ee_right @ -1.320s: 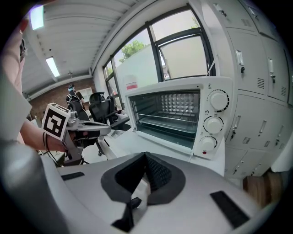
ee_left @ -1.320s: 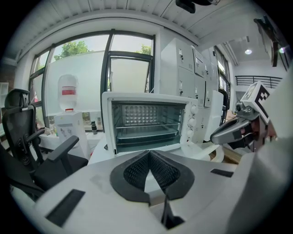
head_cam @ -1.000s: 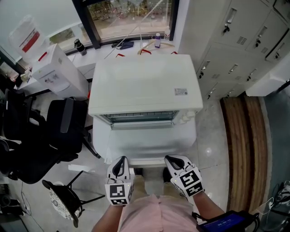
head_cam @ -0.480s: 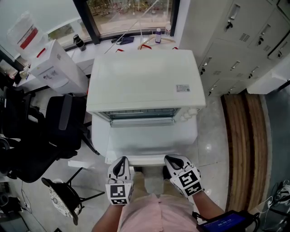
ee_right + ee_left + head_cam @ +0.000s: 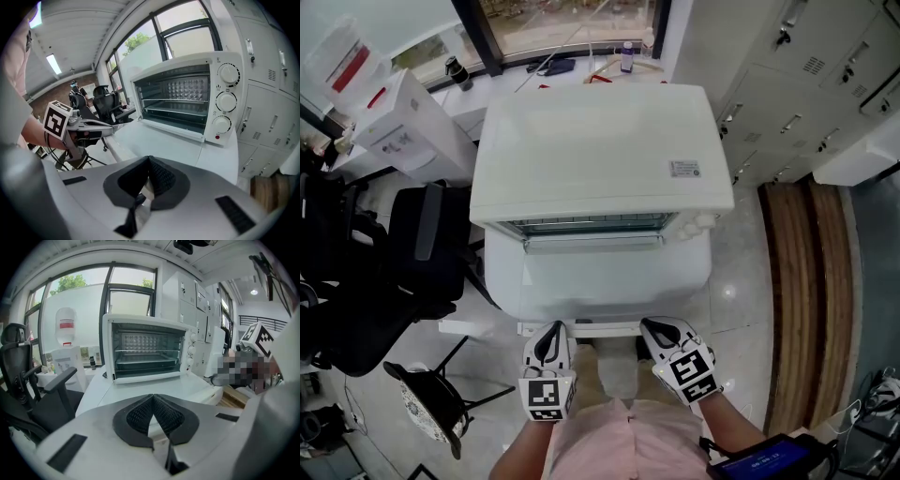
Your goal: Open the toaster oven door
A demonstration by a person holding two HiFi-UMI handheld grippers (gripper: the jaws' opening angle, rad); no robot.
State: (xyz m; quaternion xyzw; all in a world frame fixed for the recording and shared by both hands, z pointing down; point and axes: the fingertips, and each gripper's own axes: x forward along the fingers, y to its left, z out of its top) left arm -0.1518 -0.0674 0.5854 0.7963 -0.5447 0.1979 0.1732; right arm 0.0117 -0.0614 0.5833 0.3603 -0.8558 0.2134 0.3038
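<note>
A white toaster oven (image 5: 600,150) stands on a white table (image 5: 600,286), seen from above in the head view. Its door (image 5: 171,130) lies dropped open flat in front of the cavity, and the racks inside (image 5: 147,352) are bare to view. Three knobs (image 5: 227,99) run down its right side. My left gripper (image 5: 549,337) and right gripper (image 5: 662,332) hover side by side at the table's near edge, well short of the oven. In the gripper views both the left gripper (image 5: 152,397) and the right gripper (image 5: 149,160) have their jaws pressed together with nothing between them.
A black office chair (image 5: 422,262) and a stool (image 5: 431,412) stand left of the table. A water dispenser (image 5: 403,141) sits farther back left. White lockers (image 5: 797,84) line the right, with a wooden floor strip (image 5: 811,309) below them. Bottles (image 5: 626,58) rest on the windowsill.
The head view has drifted, so the oven now looks slightly larger and nearer. Both grippers stay where they were, still shut.
</note>
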